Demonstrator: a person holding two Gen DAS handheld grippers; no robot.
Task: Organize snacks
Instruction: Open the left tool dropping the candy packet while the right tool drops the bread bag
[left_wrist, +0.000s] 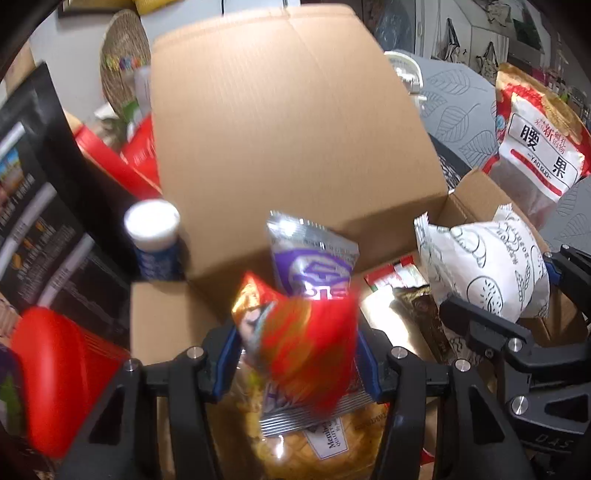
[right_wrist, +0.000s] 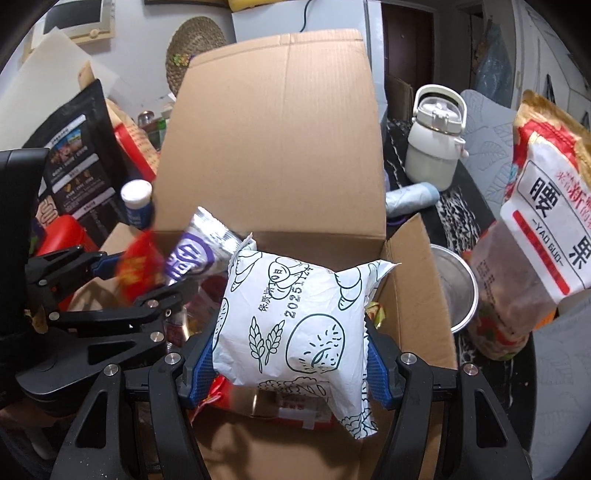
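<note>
My left gripper (left_wrist: 297, 354) is shut on a red snack packet (left_wrist: 310, 343) and a silver packet with a purple logo (left_wrist: 314, 258), held together above the open cardboard box (left_wrist: 288, 129). My right gripper (right_wrist: 290, 365) is shut on a white bread packet (right_wrist: 295, 317) printed with line drawings, also over the box (right_wrist: 417, 295). In the right wrist view the left gripper (right_wrist: 142, 277) shows at the left with both its packets. The left wrist view has the right gripper (left_wrist: 509, 284) and its white packet (left_wrist: 484, 266) at the right. Several snack packets (left_wrist: 332, 443) lie inside the box.
The box's tall back flap (right_wrist: 273, 129) stands upright. Left of the box are a white-capped blue bottle (right_wrist: 137, 205), a black bag (left_wrist: 33, 206) and a red container (left_wrist: 51, 369). To the right stand a large cashew bag (right_wrist: 535, 236), a metal pot (right_wrist: 458, 288) and a white jug (right_wrist: 436, 140).
</note>
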